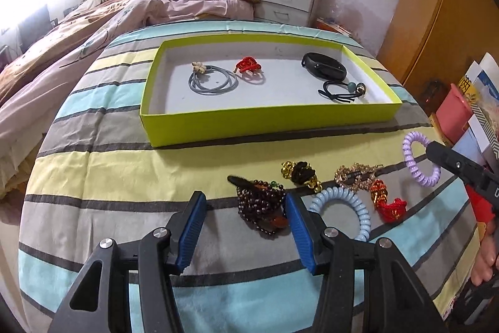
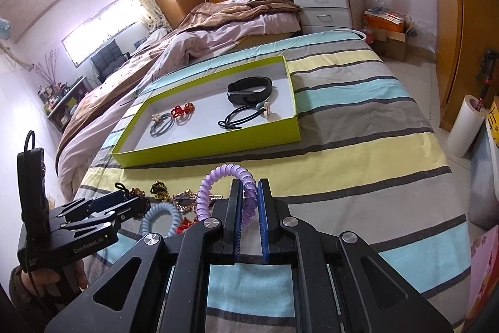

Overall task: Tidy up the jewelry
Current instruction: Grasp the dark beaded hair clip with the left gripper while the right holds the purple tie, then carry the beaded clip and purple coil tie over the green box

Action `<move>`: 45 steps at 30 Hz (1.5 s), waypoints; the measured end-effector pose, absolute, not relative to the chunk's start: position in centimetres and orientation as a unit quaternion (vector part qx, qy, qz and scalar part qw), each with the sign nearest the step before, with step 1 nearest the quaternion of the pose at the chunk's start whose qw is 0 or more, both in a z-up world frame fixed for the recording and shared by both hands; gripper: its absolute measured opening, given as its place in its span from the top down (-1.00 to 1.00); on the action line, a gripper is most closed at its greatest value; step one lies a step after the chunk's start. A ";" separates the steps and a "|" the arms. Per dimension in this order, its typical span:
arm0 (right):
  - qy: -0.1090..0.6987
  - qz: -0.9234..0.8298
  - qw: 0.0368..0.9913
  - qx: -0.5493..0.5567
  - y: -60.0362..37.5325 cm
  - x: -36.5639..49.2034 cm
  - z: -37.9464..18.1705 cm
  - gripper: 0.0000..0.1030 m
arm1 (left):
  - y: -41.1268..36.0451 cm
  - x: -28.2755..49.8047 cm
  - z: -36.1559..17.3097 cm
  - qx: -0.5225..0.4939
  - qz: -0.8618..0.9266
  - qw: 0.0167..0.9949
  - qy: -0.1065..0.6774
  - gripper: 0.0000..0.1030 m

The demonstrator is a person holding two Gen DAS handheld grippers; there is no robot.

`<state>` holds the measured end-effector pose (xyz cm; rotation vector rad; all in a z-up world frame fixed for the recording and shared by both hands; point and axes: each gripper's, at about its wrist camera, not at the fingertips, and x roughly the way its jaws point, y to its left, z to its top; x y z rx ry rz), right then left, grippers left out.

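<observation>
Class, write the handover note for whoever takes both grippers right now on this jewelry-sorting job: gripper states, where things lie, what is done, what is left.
Right gripper: shut on the purple spiral hair tie, lifted off the striped bedspread.
Left gripper: open, empty, just in front of the dark bead bracelet.
Done: in the green tray lie a grey hair tie, red knot tie, black wristband and black beaded tie.
Left: tray the purple tie, then the bead bracelet, blue spiral tie, black-gold piece, gold clip and red-gold ornament.
</observation>
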<state>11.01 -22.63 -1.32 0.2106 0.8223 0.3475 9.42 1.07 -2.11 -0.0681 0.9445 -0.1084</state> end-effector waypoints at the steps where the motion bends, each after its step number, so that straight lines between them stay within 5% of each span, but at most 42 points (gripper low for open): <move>1: 0.397 0.168 0.897 0.102 -22.7 11.0 -1.3 0.81 | 1.0 9.5 -2.1 -0.031 -0.053 0.889 0.454 -0.02; 5: 0.396 0.169 0.897 0.102 -22.7 11.0 -1.4 0.81 | 1.2 9.2 -2.1 -0.038 -0.052 0.891 0.449 0.07; 9: 0.395 0.169 0.897 0.103 -22.7 11.0 -1.4 0.81 | 1.6 9.2 -2.0 -0.047 -0.053 0.891 0.447 0.37; 15: 0.395 0.169 0.897 0.101 -22.7 11.0 -1.4 0.81 | 1.8 9.1 -1.9 -0.055 -0.059 0.892 0.445 0.48; 45: 0.381 0.173 0.903 0.095 -22.2 11.3 0.3 0.81 | 3.3 7.6 1.3 -0.074 -0.059 0.907 0.411 0.51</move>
